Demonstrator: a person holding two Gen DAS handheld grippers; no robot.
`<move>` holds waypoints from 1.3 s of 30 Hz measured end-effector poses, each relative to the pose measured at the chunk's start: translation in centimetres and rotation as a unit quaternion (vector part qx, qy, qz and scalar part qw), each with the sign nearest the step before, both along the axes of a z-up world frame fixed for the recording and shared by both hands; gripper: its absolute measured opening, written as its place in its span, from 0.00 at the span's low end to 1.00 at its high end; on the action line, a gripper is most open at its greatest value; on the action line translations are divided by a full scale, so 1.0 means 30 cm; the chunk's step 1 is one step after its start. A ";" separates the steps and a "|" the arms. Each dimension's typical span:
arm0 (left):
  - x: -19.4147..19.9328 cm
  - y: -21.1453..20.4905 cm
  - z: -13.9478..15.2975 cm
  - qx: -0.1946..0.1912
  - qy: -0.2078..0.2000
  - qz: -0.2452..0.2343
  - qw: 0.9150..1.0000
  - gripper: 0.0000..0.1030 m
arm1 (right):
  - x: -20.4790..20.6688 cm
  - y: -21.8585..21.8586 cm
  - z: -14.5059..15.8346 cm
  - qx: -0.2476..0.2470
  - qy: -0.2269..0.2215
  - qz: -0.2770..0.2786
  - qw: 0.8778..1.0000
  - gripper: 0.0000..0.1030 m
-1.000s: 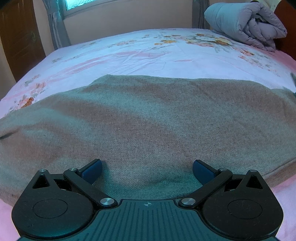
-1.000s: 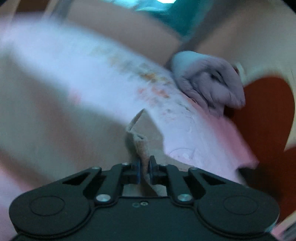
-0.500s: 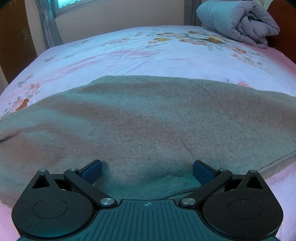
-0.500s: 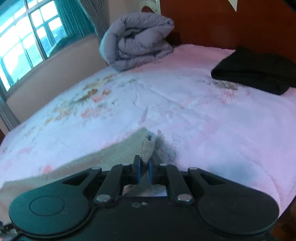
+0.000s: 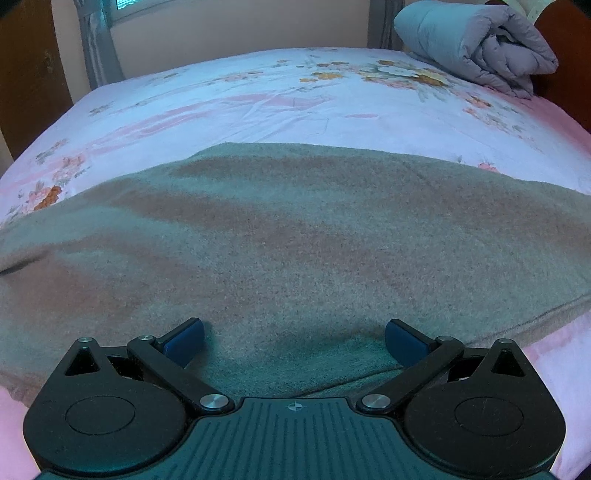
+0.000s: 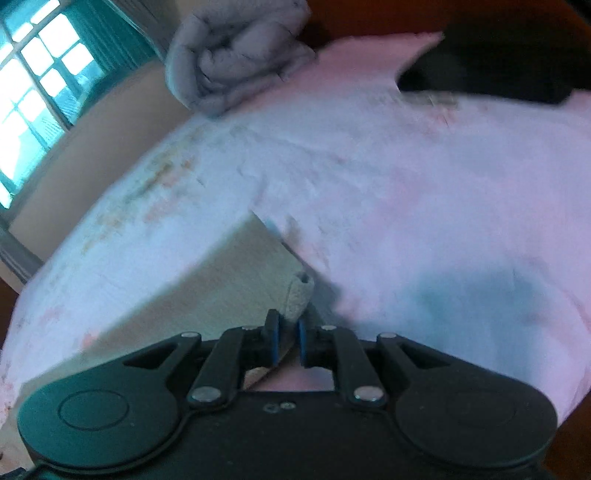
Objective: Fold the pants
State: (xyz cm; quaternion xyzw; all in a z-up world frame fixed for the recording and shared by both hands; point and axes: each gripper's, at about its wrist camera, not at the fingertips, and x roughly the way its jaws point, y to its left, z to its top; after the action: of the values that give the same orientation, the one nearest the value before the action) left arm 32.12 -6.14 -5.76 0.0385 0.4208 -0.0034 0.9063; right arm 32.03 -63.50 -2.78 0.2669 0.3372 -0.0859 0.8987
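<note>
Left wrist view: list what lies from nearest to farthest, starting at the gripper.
Left gripper, fingers spread wide → brown pants lying flat → floral bedsheet → rolled grey quilt at the far right corner, wall behind the bed.

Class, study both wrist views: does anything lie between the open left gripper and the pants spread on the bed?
Nothing visible does. The left gripper sits right over the pants, its fingers spread wide with only fabric between them. The rolled quilt lies far off near the headboard.
</note>
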 end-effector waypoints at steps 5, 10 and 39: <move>0.002 0.004 -0.006 -0.003 -0.002 -0.001 1.000 1.00 | 0.044 0.056 0.168 -0.023 -0.044 0.039 0.998 0.01; 0.001 -0.004 -0.011 -0.005 -0.003 0.005 1.000 1.00 | 0.113 0.183 0.466 -0.027 -0.167 0.102 0.980 0.00; -0.012 0.007 -0.013 -0.010 -0.011 -0.005 1.000 1.00 | 0.025 -0.071 -0.090 0.093 0.033 -0.038 0.994 0.09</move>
State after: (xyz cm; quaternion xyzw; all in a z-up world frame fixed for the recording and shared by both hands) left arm 31.76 -5.94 -6.16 0.0314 0.4108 -0.0118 0.9111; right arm 32.79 -65.64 -5.49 0.3587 0.3624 -0.0970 0.8547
